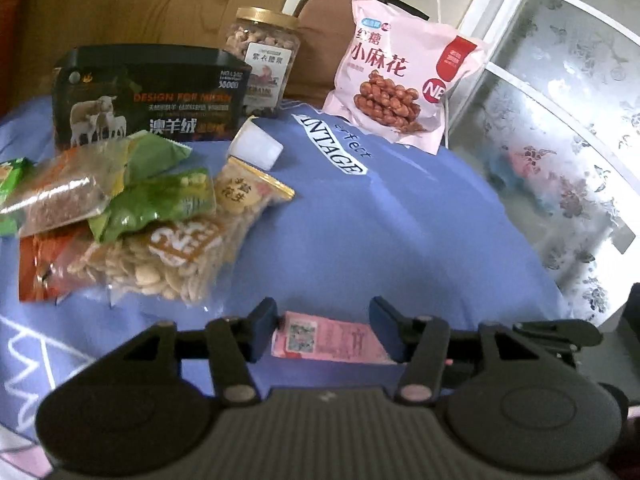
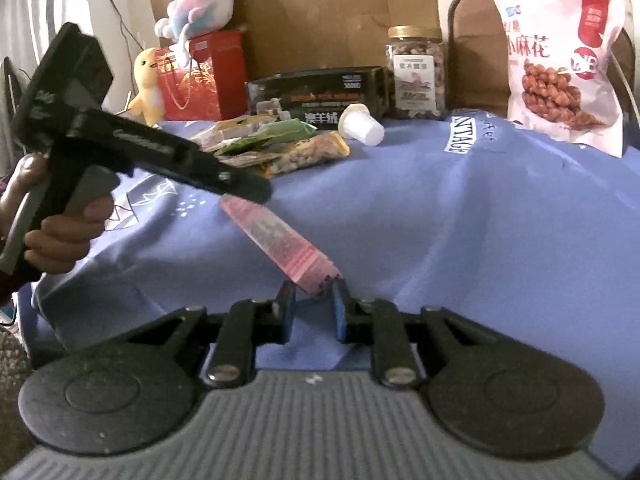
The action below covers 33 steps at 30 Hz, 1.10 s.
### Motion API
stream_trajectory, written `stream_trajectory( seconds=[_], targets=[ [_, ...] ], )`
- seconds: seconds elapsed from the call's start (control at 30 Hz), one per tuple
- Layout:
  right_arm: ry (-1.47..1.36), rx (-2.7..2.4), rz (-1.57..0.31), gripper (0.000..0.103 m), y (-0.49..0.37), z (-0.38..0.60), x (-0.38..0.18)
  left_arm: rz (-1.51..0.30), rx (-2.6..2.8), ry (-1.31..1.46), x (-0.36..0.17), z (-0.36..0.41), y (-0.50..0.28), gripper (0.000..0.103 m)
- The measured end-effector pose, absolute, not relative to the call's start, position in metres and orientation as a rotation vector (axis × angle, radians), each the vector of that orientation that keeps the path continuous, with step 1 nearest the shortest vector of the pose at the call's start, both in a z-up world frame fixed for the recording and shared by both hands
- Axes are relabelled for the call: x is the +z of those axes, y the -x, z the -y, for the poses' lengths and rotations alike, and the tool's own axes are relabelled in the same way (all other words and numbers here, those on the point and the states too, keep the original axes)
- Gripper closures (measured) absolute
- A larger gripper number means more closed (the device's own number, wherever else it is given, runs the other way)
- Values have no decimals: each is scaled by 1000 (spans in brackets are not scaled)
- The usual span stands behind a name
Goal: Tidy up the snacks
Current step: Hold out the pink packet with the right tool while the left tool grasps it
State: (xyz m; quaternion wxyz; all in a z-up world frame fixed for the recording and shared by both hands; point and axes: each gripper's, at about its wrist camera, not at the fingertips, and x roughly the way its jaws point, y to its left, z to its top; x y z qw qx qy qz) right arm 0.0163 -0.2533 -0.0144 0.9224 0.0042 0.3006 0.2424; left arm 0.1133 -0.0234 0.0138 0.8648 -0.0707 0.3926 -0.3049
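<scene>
A long pink snack packet (image 2: 280, 244) stretches between both grippers above the blue cloth. My right gripper (image 2: 314, 300) is shut on its near end. My left gripper (image 1: 324, 328) stands wide around the other end (image 1: 332, 340), fingers apart from it; it also shows in the right wrist view (image 2: 240, 188), held by a hand. A pile of small snack bags (image 1: 132, 216) lies at the left. A white jelly cup (image 1: 256, 146), a nut jar (image 1: 264, 56) and a large pink twist-snack bag (image 1: 396, 76) are at the back.
A black box (image 1: 148, 96) stands behind the pile. A red gift bag (image 2: 200, 76) and plush toys (image 2: 148, 84) sit at the back left. A frosted glass door (image 1: 560, 128) is on the right. The blue cloth (image 1: 400, 232) covers the surface.
</scene>
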Motion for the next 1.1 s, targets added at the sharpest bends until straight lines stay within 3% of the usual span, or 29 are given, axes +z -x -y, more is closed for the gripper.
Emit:
stream_trajectory(
  seconds=[0.1,0.23,0.5,0.67,0.73,1.1],
  targets=[
    [-6,518,-618,76,-13,254,-13,-843,-640,139,11,28,-109,48],
    [25,513,-613,61,-20,247,-14,-818,-642,111,10,31,-100,48],
    [140,452,-599,61,-33,249,-10,-841,-650,150,13,25,-104,49],
    [188,471,-590,64,-40,236,-11,-810,-618,96,17,31,-100,56],
    [170,488,-593,70,-43,235,-5,-783,-616,112,28,23,-99,56],
    [167,483,-365,69,-86,208,51,-524,-539,154,102,-9,-136,56]
  ],
)
